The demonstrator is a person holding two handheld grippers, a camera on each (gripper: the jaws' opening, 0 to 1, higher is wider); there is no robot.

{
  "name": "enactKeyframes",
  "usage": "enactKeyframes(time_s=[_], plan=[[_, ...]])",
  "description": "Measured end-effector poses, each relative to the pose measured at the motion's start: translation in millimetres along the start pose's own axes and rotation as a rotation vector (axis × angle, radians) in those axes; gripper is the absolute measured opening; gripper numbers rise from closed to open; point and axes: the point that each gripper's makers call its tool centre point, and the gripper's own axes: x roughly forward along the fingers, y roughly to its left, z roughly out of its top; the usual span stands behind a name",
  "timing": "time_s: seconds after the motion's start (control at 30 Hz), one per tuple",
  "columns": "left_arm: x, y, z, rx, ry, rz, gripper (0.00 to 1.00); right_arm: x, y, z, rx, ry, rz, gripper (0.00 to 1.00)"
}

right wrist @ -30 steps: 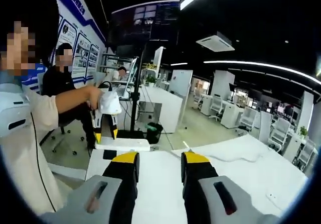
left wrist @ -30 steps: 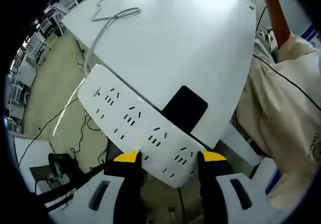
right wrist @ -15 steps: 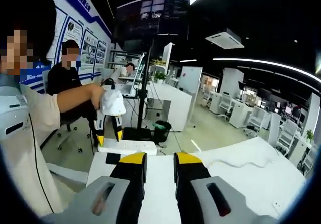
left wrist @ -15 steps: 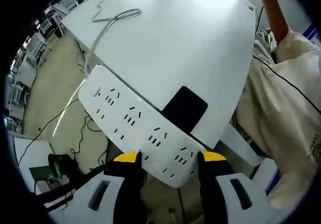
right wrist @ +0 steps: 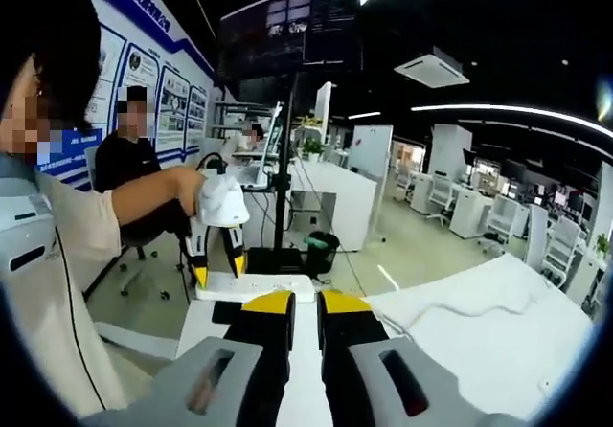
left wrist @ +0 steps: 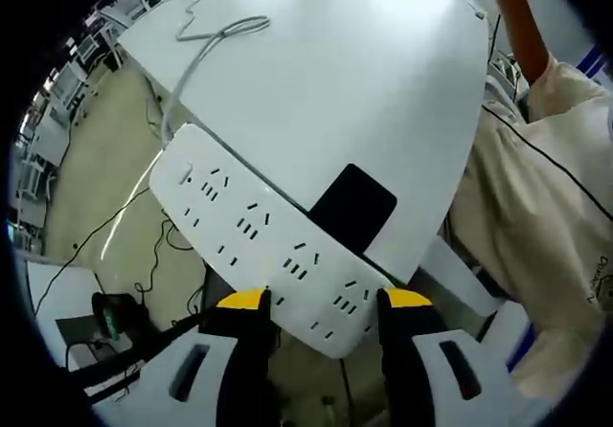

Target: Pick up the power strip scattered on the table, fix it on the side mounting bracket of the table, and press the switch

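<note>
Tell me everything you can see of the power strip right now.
The power strip is a long white plastic bar with rows of socket slots on its upper face. It lies along the edge of the white table, beside a black rectangular patch. Its near end sits between the yellow-tipped jaws of the left gripper. A white cable runs across the table from its far end.

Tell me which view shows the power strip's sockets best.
The left gripper view: the power strip lies close, its socket face turned to the camera, one end between the left gripper jaws. The right gripper view shows it small and side-on at the table edge, no sockets readable.
</note>
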Motion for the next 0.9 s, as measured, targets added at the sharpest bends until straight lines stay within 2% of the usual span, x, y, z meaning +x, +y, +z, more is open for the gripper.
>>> enactKeyframes(time_s=[0.6,0.9], plan=[[0,0.2,-0.4,-0.005,0.015,0.001,0.49,18,5,6.6,0.021,-0.013,0.042,0.00],[0,1.0,-0.8,-0.005,0.019,0.001,0.49,40,7,8.0,0.024,0.019,0.068,0.00]])
